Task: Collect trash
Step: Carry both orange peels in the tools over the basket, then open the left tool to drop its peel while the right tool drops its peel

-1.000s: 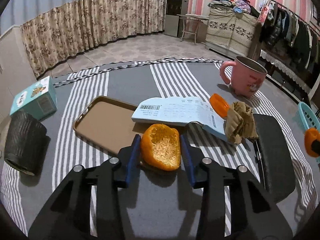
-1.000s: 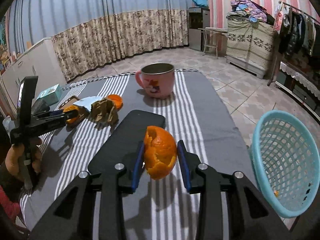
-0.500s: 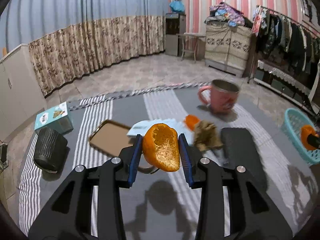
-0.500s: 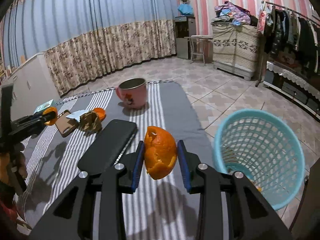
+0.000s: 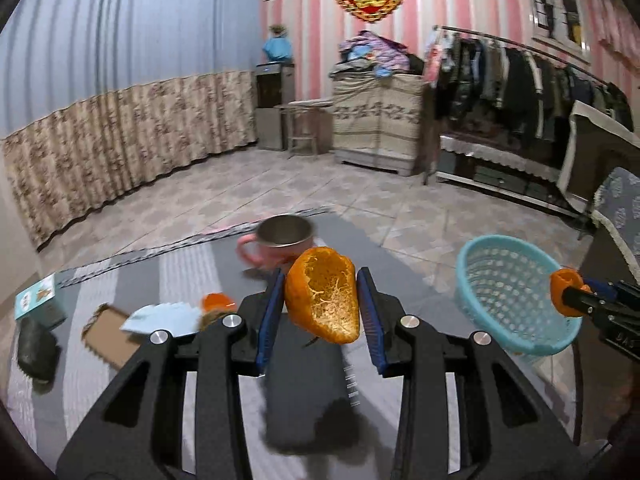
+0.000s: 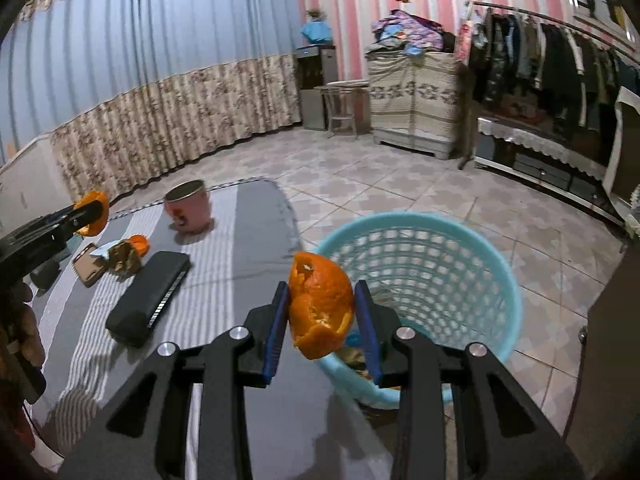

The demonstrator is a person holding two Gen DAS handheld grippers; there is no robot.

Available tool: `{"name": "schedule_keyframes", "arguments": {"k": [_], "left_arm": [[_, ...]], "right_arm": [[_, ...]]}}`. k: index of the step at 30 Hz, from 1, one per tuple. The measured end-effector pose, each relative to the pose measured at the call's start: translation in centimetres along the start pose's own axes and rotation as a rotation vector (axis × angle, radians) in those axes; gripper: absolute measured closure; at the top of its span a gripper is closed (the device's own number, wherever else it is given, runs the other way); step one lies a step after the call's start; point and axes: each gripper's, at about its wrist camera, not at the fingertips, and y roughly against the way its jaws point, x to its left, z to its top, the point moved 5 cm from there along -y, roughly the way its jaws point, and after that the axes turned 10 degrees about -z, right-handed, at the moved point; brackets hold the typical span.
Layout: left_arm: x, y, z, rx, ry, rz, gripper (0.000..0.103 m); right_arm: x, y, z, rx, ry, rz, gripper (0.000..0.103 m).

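Note:
My left gripper point(image 5: 320, 312) is shut on an orange peel point(image 5: 323, 295), held high above the striped table. My right gripper point(image 6: 322, 316) is shut on a second orange peel point(image 6: 320, 306), at the near rim of the light blue basket point(image 6: 472, 264), which stands off the table's right end. The basket point(image 5: 508, 300) and the right gripper's peel point(image 5: 565, 292) show at the right of the left wrist view. The left gripper's peel point(image 6: 94, 218) shows at the left of the right wrist view. A third peel point(image 6: 139, 243) and a crumpled brown wrapper point(image 6: 122, 260) lie on the table.
On the grey striped cloth point(image 6: 224, 248) stand a pink mug point(image 6: 188, 210), a long black case point(image 6: 150, 296), a brown phone case point(image 6: 89, 268) and a pale blue booklet point(image 5: 164, 318). A teal box point(image 5: 38, 300) and a black cylinder point(image 5: 36, 350) lie at the left end.
Both grippers have risen and swung right with their peels. The right one now hangs at the basket's rim; the left one has lifted off the table and moved over the black case.

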Motion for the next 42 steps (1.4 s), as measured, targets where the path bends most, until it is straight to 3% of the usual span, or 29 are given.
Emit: {"name": "schedule_keyframes", "arguments": {"k": [10, 21, 34, 39, 41, 42], "left_arm": [[-7.6, -3.5, 0.3, 0.002, -0.038, -0.115, 0.067], [-13.0, -6.3, 1.4, -0.005, -0.072, -0.201, 0.067], [-18.2, -12.7, 0.5, 0.094, -0.128, -0.294, 0.067], [-18.6, -14.6, 0.1, 0.13, -0.112, -0.3, 0.058], [-18.2, -14.6, 0.2, 0.123, -0.103, -0.283, 0.042], [-18.1, -14.5, 0.2, 0.115, -0.103, -0.277, 0.041]], "right_arm": [[-5.2, 0.5, 0.1, -0.015, -0.064, -0.073, 0.069], [-7.6, 0.0, -0.2, -0.021, -0.093, -0.113, 0.069], [-10.2, -1.9, -0.1, -0.006, -0.167, -0.171, 0.069], [-10.9, -2.5, 0.0, 0.005, -0.178, -0.181, 0.069], [-10.9, -2.7, 0.0, 0.009, -0.178, -0.183, 0.069], [-10.9, -2.9, 0.0, 0.013, -0.177, -0.184, 0.069]]}}
